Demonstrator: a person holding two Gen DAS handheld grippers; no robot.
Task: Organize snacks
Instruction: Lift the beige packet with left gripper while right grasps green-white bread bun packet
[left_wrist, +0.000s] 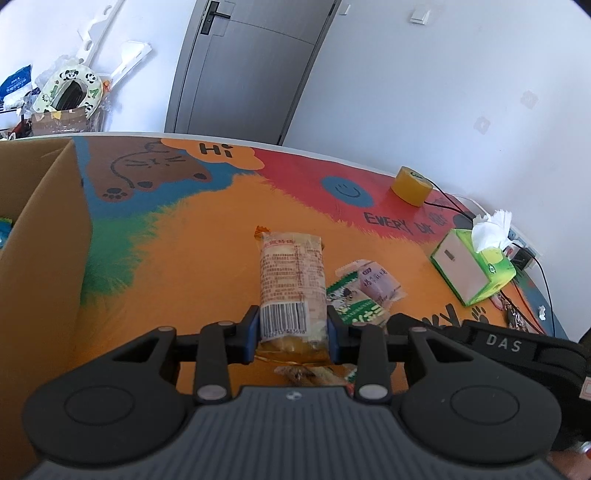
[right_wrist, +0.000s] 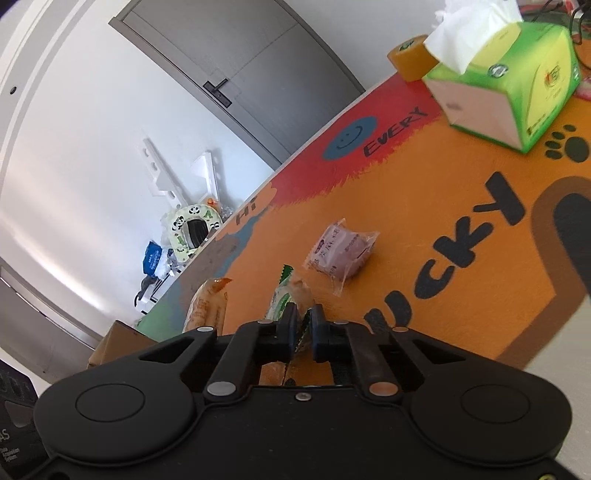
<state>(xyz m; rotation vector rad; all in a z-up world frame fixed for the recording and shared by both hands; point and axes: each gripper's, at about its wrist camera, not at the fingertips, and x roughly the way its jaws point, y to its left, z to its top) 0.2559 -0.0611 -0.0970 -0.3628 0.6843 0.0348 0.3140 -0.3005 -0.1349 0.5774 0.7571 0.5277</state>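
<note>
My left gripper (left_wrist: 293, 325) is shut on a long clear-wrapped cake bar (left_wrist: 291, 280) with a barcode, held just above the colourful mat. It also shows in the right wrist view (right_wrist: 207, 308). My right gripper (right_wrist: 303, 326) is shut on the edge of a green-and-white snack packet (right_wrist: 282, 301), which shows in the left wrist view (left_wrist: 354, 302). A purple snack packet (right_wrist: 341, 253) lies on the mat beyond it, also in the left wrist view (left_wrist: 378, 284). A small brown wrapped snack (left_wrist: 306, 373) lies under my left gripper.
A cardboard box (left_wrist: 40, 251) stands at the left of the table, open at the top. A green tissue box (left_wrist: 472, 266) and a yellow tape roll (left_wrist: 412, 184) sit at the right, with cables behind. A grey door (left_wrist: 251, 66) is beyond the table.
</note>
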